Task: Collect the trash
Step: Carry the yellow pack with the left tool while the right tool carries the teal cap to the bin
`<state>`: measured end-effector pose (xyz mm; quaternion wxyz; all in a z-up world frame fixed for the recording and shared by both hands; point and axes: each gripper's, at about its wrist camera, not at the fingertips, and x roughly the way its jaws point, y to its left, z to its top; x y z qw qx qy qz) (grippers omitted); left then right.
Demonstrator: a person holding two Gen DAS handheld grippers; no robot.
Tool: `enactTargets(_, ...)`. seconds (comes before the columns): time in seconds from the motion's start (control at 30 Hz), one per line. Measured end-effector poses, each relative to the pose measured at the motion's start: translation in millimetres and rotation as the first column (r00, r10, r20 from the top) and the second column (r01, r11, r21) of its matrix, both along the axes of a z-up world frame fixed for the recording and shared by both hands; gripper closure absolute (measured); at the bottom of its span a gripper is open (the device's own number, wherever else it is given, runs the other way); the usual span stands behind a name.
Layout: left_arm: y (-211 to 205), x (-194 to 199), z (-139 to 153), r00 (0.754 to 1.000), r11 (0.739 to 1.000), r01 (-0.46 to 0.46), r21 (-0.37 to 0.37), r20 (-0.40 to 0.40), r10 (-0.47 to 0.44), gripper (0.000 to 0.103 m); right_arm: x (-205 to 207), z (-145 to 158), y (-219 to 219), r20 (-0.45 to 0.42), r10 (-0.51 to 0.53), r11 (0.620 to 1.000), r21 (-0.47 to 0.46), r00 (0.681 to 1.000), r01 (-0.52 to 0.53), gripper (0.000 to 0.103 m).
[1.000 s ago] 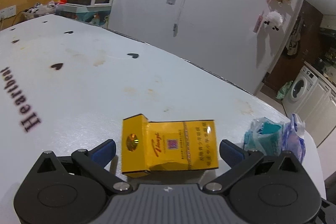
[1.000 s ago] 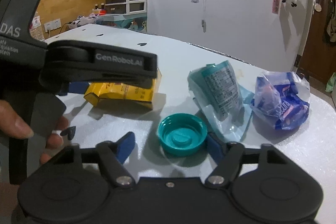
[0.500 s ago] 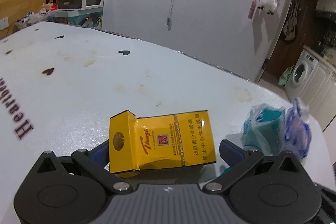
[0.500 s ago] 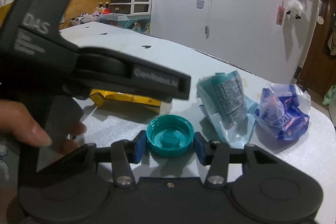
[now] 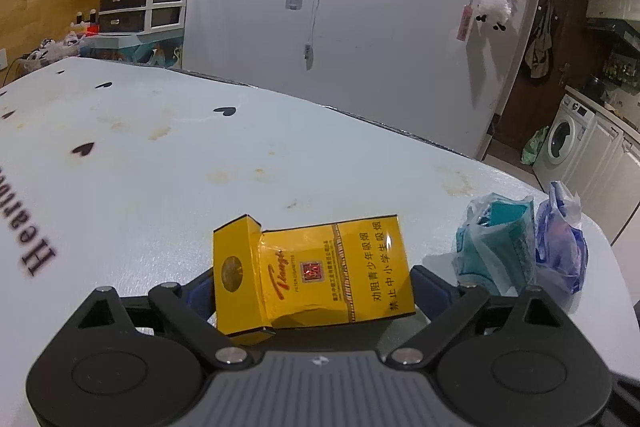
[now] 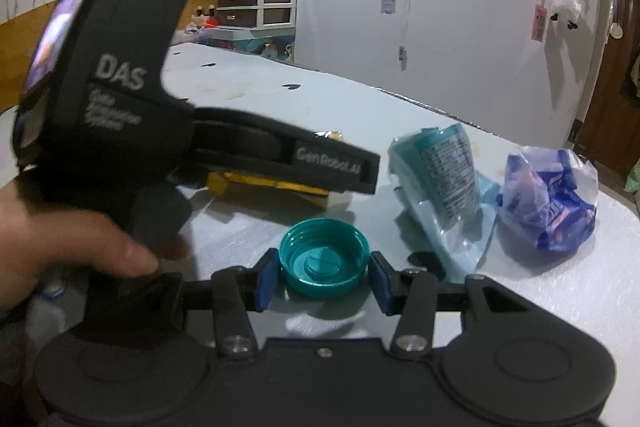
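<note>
A yellow cigarette pack (image 5: 320,275) with its lid flipped open lies on the white table (image 5: 160,187). It sits between the fingers of my left gripper (image 5: 316,287), whose jaws are closing, and the blue pads touch both of its ends. In the right wrist view the pack (image 6: 272,185) shows under the left gripper's finger (image 6: 320,163). My right gripper (image 6: 323,279) is shut on a teal bottle cap (image 6: 323,263) that rests open side up on the table.
A crumpled teal wrapper (image 6: 444,179) and a clear bag of blue wrappers (image 6: 548,203) lie to the right of the cap, near the table's right edge. A person's hand (image 6: 60,247) holds the left gripper's handle. Drawers and a wall stand beyond the table.
The right gripper's pads closed onto the teal cap and have stayed there. The left gripper's pads have come in from clear of the pack to its two ends.
</note>
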<state>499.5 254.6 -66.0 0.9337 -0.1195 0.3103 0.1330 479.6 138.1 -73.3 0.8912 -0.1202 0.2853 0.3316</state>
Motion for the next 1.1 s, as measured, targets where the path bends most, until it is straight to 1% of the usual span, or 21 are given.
enactTargets(0.13, -1, -6, 1, 1.0, 1.0, 0.008, -0.013, 0.004, -0.008, 0.008, -14, 0, -6, -0.001, 0.013, 1.0, 0.001, 1.0, -0.013, 0.054)
enactTargets(0.23, -5, -13, 0, 1.0, 1.0, 0.013, -0.007, 0.003, -0.013, 0.008, -24, 0, -14, -0.007, 0.017, 1.0, 0.008, 1.0, -0.017, 0.054)
enactTargets(0.33, -11, -27, 1, 1.0, 1.0, 0.027, 0.015, 0.001, -0.027, 0.008, -33, 0, -23, -0.007, 0.014, 1.0, 0.007, 1.0, -0.014, 0.054)
enactTargets(0.5, -23, -52, 20, 0.997, 0.998, 0.044, 0.033, 0.069, -0.046, 0.008, -50, 1, -40, -0.008, 0.001, 1.0, 0.009, 1.0, -0.001, 0.054)
enactTargets(0.57, -27, -64, 24, 0.995, 0.998, 0.051, 0.025, 0.089, -0.053, 0.009, -60, 1, -47, -0.006, 0.003, 1.0, 0.008, 1.0, -0.003, 0.054)
enactTargets(0.7, -37, -87, 26, 0.993, 0.998, 0.061, 0.014, 0.104, -0.062, 0.009, -76, 5, -58, 0.001, 0.007, 1.0, 0.003, 1.0, -0.007, 0.054)
enactTargets(0.8, -47, -106, 27, 0.991, 0.998, 0.068, 0.014, 0.117, -0.07, 0.009, -90, 9, -67, 0.006, 0.005, 1.0, 0.017, 1.0, -0.005, 0.054)
enactTargets(0.9, -55, -124, 23, 0.991, 0.997, 0.072, 0.026, 0.112, -0.075, 0.009, -101, 13, -76, 0.004, -0.003, 0.999, 0.032, 1.0, 0.003, 0.054)
enactTargets(1.0, -57, -141, 15, 0.993, 0.998, 0.065, 0.012, 0.094, -0.066, 0.009, -113, 17, -86, 0.009, -0.013, 0.999, 0.041, 1.0, 0.013, 0.054)
enactTargets(1.1, -56, -159, 14, 0.994, 0.998, 0.055, 0.011, 0.089, -0.055, 0.009, -125, 19, -96, 0.004, -0.027, 0.998, 0.057, 1.0, 0.026, 0.054)
